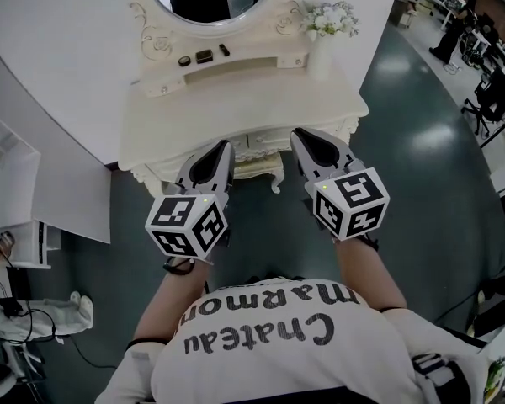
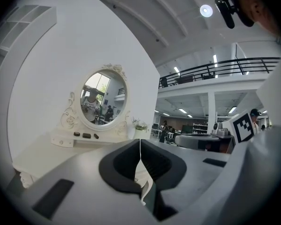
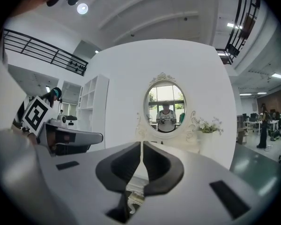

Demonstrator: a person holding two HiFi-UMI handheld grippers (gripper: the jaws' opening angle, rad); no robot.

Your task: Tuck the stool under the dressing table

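While both my grippers, left (image 1: 223, 147) and right (image 1: 301, 135), are clenched on nothing and aimed at the dressing table (image 1: 202, 120), the stool (image 1: 259, 171) looks already tucked under its front edge, between them. I'd call the task basically done — only backing off remains.

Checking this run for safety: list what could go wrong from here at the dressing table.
1. The flower vase stands near the right edge of the dressing table; a jolt might tip it.
2. The left gripper and right gripper are both shut and empty, close to the table's front edge, so a forward push could strike the tabletop.
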